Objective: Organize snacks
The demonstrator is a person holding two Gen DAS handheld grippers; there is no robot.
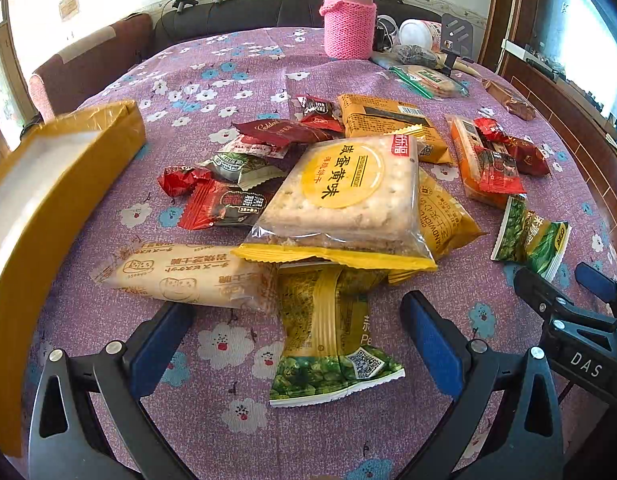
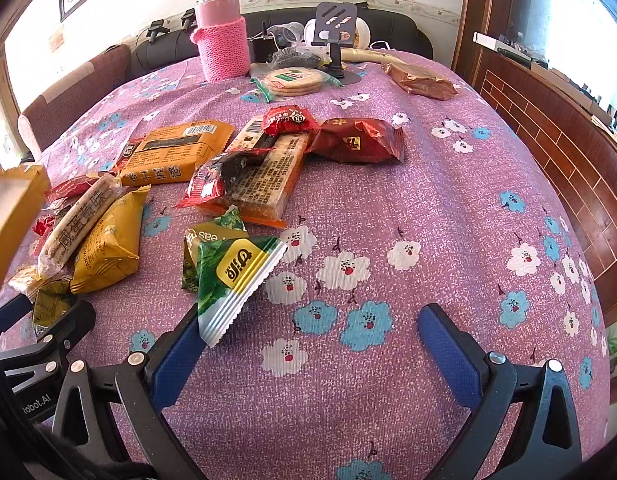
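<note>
1. Left gripper: jaws spread wide, nothing held; a green pea packet lies flat on the cloth between the blue pads, touching neither
2. Right gripper: jaws likewise wide and empty; a second green pea packet is propped at 11 o'clock from it, its crimped edge overlapping the left pad, though contact cannot be confirmed from this view
3. Snack pile, left wrist view: a clear cracker pack with yellow label is stacked at 12 o'clock from the left gripper, over a yellow sandwich biscuit pack; a beige cheese biscuit bar lies at 10 o'clock
4. Small red sweets and wrappers are scattered beyond the bar, with an orange biscuit pack behind them
5. Yellow cardboard box: open, set at 9 o'clock along the table's left edge
6. Floral purple tablecloth: bare at 1 o'clock in the right wrist view
7. Pink flask in knitted sleeve: upright at the far side, beside a black phone stand
</note>
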